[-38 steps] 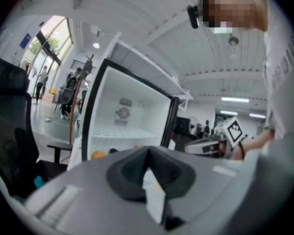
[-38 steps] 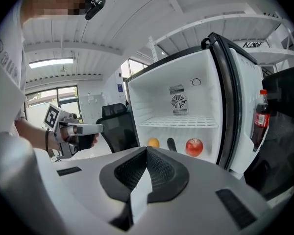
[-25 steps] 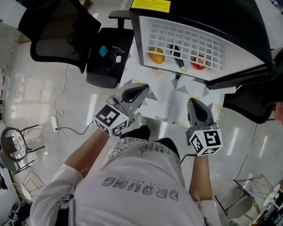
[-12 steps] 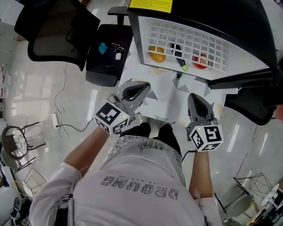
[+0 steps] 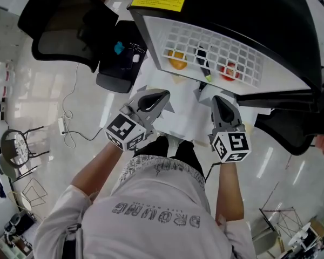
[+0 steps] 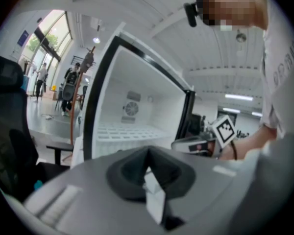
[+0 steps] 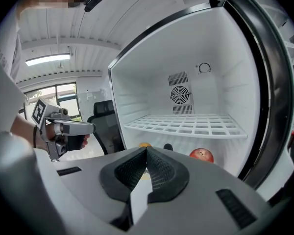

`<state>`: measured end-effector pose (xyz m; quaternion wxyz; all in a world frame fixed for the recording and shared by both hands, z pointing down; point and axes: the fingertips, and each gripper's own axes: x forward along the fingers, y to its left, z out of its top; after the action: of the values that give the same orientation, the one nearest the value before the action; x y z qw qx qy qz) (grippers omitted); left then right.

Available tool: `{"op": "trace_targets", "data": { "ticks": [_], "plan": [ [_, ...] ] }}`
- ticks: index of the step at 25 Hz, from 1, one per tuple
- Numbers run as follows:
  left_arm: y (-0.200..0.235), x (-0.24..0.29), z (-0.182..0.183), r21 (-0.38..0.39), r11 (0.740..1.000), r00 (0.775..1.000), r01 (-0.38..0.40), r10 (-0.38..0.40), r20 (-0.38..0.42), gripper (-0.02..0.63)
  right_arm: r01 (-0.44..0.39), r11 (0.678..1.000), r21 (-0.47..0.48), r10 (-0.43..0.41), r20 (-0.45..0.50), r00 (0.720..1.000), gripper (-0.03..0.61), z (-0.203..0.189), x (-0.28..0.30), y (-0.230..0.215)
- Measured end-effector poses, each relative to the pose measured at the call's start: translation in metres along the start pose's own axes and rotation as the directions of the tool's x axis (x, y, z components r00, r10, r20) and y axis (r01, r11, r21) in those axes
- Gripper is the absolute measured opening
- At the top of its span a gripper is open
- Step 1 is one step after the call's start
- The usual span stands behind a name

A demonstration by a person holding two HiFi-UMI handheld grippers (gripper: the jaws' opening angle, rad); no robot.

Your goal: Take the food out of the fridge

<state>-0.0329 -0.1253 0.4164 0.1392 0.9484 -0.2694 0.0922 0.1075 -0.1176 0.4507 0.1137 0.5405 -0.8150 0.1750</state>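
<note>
The fridge [image 5: 232, 15] stands open in front of me, with a white wire shelf [image 5: 216, 50] across it. Under the shelf lie an orange [image 5: 177, 60], a dark long item with a green tip [image 5: 203, 65] and a red apple [image 5: 228, 70]. The right gripper view shows the orange [image 7: 145, 144], the dark item [image 7: 167, 146] and the apple [image 7: 201, 155] on the fridge floor. My left gripper [image 5: 164, 94] and right gripper [image 5: 218, 97] hover side by side just before the opening. Both are shut and hold nothing, the left gripper [image 6: 148, 158] like the right gripper [image 7: 147, 153].
A patterned white table top [image 5: 186, 120] lies beneath the grippers. A black office chair [image 5: 65, 20] stands at the left, its seat [image 5: 119, 63] bearing small items. Another black chair [image 5: 291, 125] is at the right. A cable [image 5: 70, 136] trails on the shiny floor.
Both grippers have moved a little nearer the fridge opening, the right one more than the left. Both stay shut and empty. The food has not moved.
</note>
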Motion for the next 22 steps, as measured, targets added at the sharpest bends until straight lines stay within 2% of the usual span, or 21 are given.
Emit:
{"op": "trace_targets", "data": {
  "ticks": [12, 22],
  "plan": [
    [-0.003, 0.002, -0.020, -0.050, 0.992, 0.993, -0.119, 0.118, -0.020, 0.006, -0.008, 1.000, -0.027, 0.007, -0.027, 1.000, -0.008, -0.024, 0.044, -0.033],
    [-0.005, -0.007, -0.033, -0.080, 0.985, 0.988, -0.155, 0.153, -0.037, 0.006, 0.034, 0.997, -0.063, -0.037, -0.053, 0.998, -0.008, -0.040, 0.082, -0.048]
  ]
}}
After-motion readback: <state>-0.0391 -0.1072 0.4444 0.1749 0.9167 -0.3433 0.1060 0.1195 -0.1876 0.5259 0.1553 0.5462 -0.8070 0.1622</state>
